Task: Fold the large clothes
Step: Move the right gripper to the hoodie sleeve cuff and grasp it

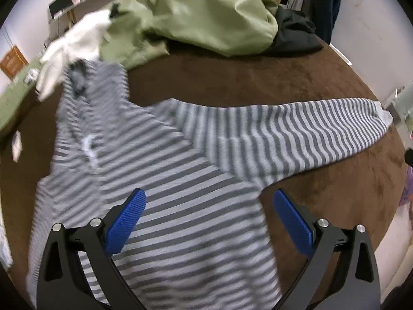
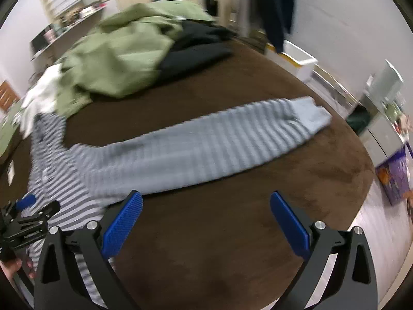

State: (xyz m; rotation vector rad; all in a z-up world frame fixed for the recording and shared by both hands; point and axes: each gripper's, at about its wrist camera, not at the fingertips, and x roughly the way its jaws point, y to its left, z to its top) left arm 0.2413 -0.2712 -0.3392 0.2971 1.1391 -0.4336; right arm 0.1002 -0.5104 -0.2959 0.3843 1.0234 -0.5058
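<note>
Hoodie: we see the grey-striped hoodie (image 1: 165,180) flat on the brown bed cover (image 1: 258,82), hood at 11 o'clock, one sleeve (image 2: 206,144) out toward 3 o'clock.
L gripper: our left gripper (image 1: 209,217) is spread wide above the hoodie body, nothing held.
R gripper: our right gripper (image 2: 206,219) is also wide, over bare cover just below the sleeve, nothing held.
Pile: green garment (image 1: 206,13) at 12 o'clock, black garment (image 1: 294,36) beside it, white cloth (image 1: 72,44) at 10 o'clock.

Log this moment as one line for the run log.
left gripper: jaws open, over hoodie body | right gripper: jaws open, over bed near sleeve | hoodie: flat, sleeve out, unfolded
</note>
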